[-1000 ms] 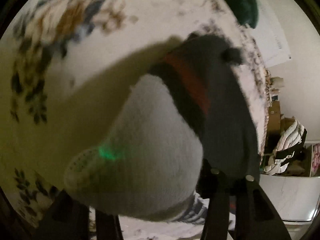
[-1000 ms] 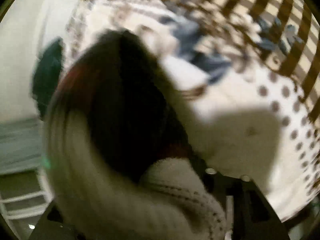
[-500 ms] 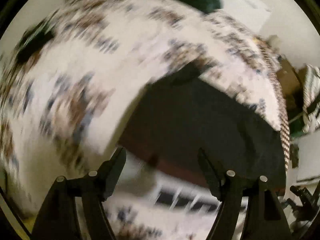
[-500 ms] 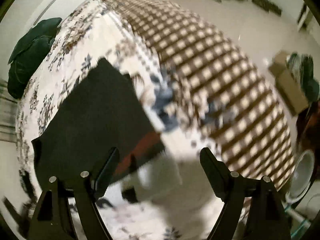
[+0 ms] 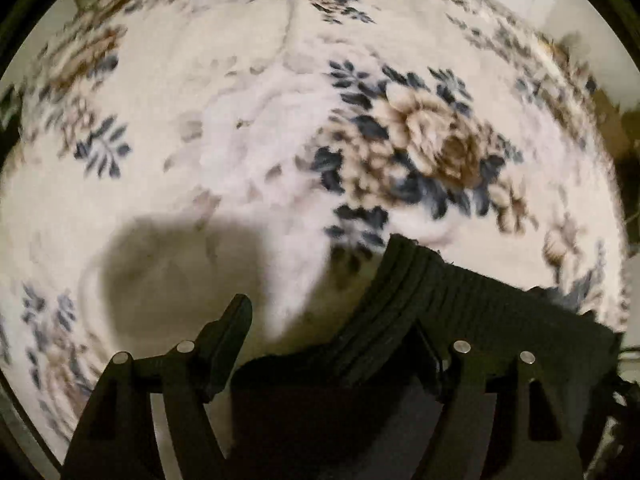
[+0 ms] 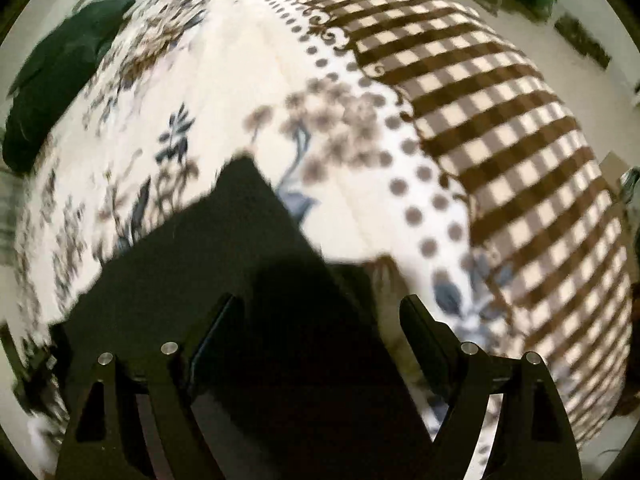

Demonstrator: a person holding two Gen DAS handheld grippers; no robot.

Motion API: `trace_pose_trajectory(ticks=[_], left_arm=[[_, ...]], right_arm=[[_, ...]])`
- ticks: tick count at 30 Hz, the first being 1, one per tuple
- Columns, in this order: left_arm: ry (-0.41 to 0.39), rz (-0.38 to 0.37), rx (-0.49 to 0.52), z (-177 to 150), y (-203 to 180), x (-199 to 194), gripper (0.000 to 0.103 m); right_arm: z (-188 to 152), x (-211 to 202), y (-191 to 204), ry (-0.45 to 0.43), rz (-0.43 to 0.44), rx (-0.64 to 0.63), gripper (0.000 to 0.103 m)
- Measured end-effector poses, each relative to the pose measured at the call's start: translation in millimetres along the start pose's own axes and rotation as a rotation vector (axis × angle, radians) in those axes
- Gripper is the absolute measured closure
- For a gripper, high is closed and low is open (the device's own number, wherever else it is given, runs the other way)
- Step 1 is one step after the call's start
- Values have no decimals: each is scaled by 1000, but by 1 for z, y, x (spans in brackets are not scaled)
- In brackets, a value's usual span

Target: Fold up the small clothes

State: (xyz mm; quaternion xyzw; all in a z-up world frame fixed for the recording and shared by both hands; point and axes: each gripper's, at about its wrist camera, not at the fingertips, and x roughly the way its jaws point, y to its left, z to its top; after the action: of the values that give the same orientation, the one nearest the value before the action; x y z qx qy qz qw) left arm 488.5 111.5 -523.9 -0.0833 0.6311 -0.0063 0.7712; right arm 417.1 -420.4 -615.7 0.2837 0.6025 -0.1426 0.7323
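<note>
A second before, both claws had been buried in a bundled garment, pale knit with a red band and dark cloth crowding each lens. Half a second before, that bundle was gone from the jaws and a dark garment lay spread on the bed. Now the dark garment [image 6: 224,264] lay flat on the floral bedspread [image 5: 248,128], and both tools had swung across it.

The left gripper [image 5: 332,340] stood released, its jaws well apart. A ribbed black edge of the garment [image 5: 420,292] rose up beside its right-hand finger and hid that tip, but nothing looked pinched. The right gripper [image 6: 320,320] was likewise spread wide, with the dark cloth lying beneath the gap between its fingers and no pad pressing on it.

To my eye this meant one piece had been dealt with and let go, and the dark garment was the one now in hand, spread but not yet folded; I could not tell what kind of garment it was.

As for containers, none showed near the garment. Beyond it, at the bed's far side, lay a dark green cushion [image 6: 52,92], and past the checked border of the bedspread [image 6: 500,128] the floor held blurred clutter I could not make out.
</note>
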Motion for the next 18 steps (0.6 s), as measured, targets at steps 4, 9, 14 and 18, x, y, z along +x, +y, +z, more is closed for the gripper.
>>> trace_pose_trajectory(ticks=[4,9,14,18], left_arm=[[-7,-116,24,-11,-1,3,80],[-125,-107,120,-16,-18,-25,95],[-175,-94,92,-11,-9,-42,95],[-111,-55,65,0,0,-16,95]], right_arm=[[9,-2,1,-28,42,-3,50],[3,-19,-1,-88,45,-42,86],[-4,-49,0,-155,61,-53,92],[7,-52,6,-200,46,-71,93]])
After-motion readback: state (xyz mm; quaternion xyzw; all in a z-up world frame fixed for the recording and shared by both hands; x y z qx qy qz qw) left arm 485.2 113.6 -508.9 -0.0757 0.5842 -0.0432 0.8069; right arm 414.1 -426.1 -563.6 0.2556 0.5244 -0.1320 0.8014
